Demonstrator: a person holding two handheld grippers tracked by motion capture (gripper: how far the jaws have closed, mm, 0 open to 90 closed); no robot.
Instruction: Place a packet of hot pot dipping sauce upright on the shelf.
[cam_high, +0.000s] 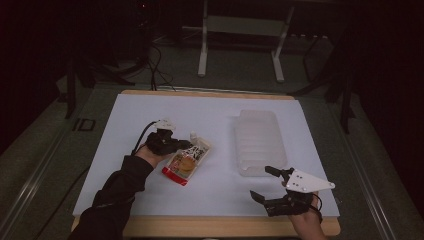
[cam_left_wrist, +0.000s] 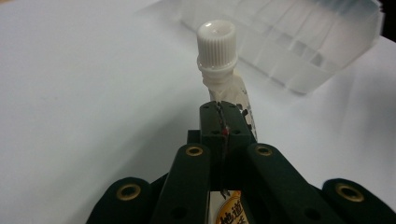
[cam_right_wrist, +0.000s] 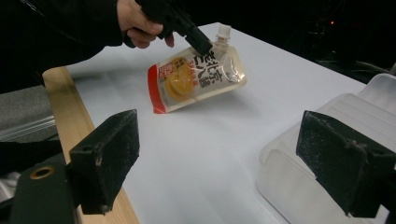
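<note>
The left tool (cam_left_wrist: 221, 122) has its black jaws pressed together on the top seam of the soft clear spouted drink pouch with an orange-and-red label (cam_high: 187, 161), just below the ribbed white screw cap (cam_left_wrist: 216, 41) — so the step in hand looks like the grasp itself, made and ready to lift. The pouch lies on the white sheet covering the desk (cam_high: 150, 115), left of centre, its bottom edge on the sheet and its cap end raised in the pinch. The right tool (cam_high: 269, 184) hovers with jaws spread wide near the front right of the desk, holding nothing, just beside the near end of the translucent ribbed plastic tray (cam_high: 260, 141). I judge the next move to be a carry toward that tray, which calls for a steady lift: the grip is on a thin seam, and the heavy pouch body could swing or slip. The left gripper view shows how narrow the bite is, with the seam caught between the jaw tips. The right gripper view shows what that one cannot — the whole pouch tilted, its printed face up, and the person's hand (cam_right_wrist: 140, 21) behind the tool. The high view gives the open stretch of sheet between pouch and tray.
</note>
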